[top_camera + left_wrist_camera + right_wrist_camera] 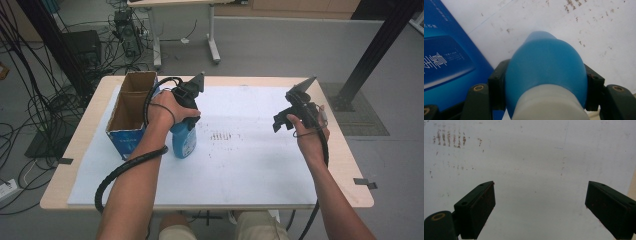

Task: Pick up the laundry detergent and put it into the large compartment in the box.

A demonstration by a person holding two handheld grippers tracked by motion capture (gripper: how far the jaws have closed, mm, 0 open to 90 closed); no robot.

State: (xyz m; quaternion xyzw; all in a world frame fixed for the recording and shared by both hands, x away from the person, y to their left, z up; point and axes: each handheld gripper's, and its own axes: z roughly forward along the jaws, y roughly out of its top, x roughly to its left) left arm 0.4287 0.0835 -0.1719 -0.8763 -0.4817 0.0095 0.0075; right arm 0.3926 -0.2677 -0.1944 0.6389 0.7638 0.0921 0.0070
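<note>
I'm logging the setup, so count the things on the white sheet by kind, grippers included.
Blue bottle: 1
Open cardboard box: 1
Handheld grippers: 2, the left gripper clamped on the bottle, the right gripper open over the sheet
Total: 4

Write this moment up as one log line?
left gripper: shut on blue bottle | right gripper: open, empty | cardboard box: beside bottle
</note>
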